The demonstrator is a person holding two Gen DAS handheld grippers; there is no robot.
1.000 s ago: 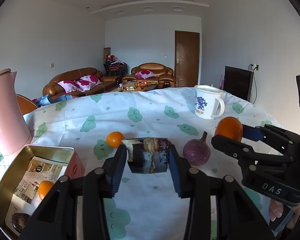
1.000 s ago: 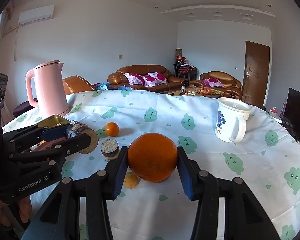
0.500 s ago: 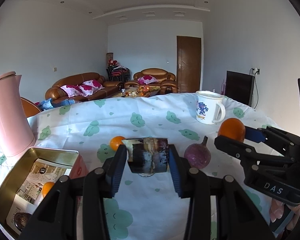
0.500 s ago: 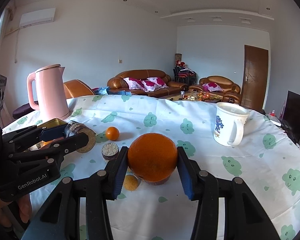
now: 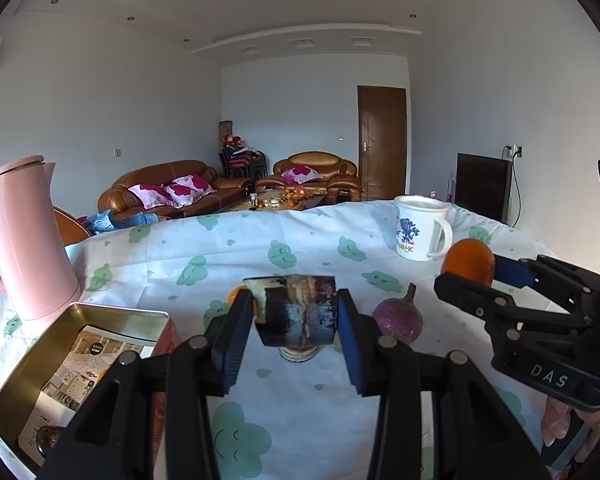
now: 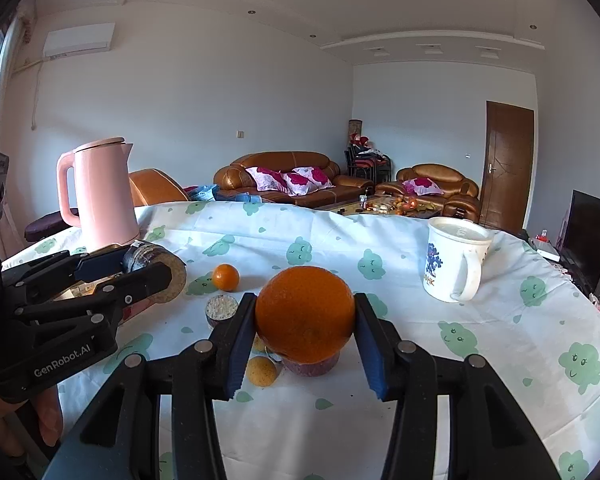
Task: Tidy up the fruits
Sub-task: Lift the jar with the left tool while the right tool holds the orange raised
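Since a second ago both wrist views have tipped upward, showing more ceiling and less tablecloth, while the things in my two grips have not shifted between the pads. My left gripper (image 5: 296, 336) is clamped on a dark, mottled cylindrical chunk (image 5: 296, 310), perhaps a cut length of sugar cane though I cannot be sure, held above the cloud-print tablecloth (image 5: 300, 420). My right gripper (image 6: 305, 340) is closed on a large orange (image 6: 305, 314), also clear of the cloth. Left on the table are a purple passion fruit (image 5: 398, 318), a small tangerine (image 6: 225, 277), a small yellow fruit (image 6: 261, 370) and a halved fruit (image 6: 221, 309) with its pale cut face up. The open gold tin (image 5: 40, 360) sits at the left by the pink kettle (image 5: 28, 240), with printed paper and at least one dark fruit inside; the white mug (image 6: 454, 264) stands well apart at the right. I judge this to be the carry step, both loads lifted and neither yet placed. If the tin is the destination, the next move calls for swinging the left load over its rim first, lowering before letting go, and keeping the two grippers from crossing, since the orange must travel past the fruit between.
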